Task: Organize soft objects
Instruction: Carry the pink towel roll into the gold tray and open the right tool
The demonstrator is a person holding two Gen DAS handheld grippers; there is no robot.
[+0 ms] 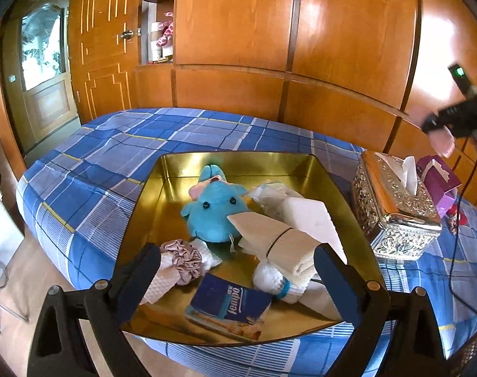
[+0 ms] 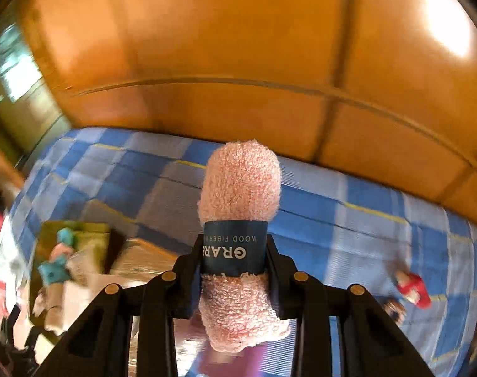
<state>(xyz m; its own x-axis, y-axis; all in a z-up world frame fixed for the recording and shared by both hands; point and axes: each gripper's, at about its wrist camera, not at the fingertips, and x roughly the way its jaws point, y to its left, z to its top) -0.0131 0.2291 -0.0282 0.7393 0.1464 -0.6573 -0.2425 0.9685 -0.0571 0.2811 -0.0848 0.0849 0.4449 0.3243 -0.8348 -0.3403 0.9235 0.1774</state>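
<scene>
A gold tin tray [image 1: 181, 163] lies on the blue plaid bed and holds a blue plush toy [image 1: 216, 210], folded napkins [image 1: 282, 238], a mauve scrunchie [image 1: 183, 259], a white rolled towel [image 1: 269, 278] and a blue Tempo tissue pack [image 1: 229, 304]. My left gripper [image 1: 235, 270] hangs open over the tray's near side, nothing between its fingers. My right gripper [image 2: 235, 254] is shut on a pink rolled towel [image 2: 241, 182] with a dark blue paper band, held in the air above the bed. From the left wrist view, the right gripper [image 1: 455, 116] shows blurred at the far right.
An ornate silver tissue box [image 1: 392, 210] stands right of the tray, with a purple tissue box [image 1: 439, 179] behind it. A small red object [image 2: 414, 289] lies on the bed at the right. Wooden wardrobe panels [image 1: 301, 31] rise behind the bed. A black cable [image 1: 458, 226] trails over the cover.
</scene>
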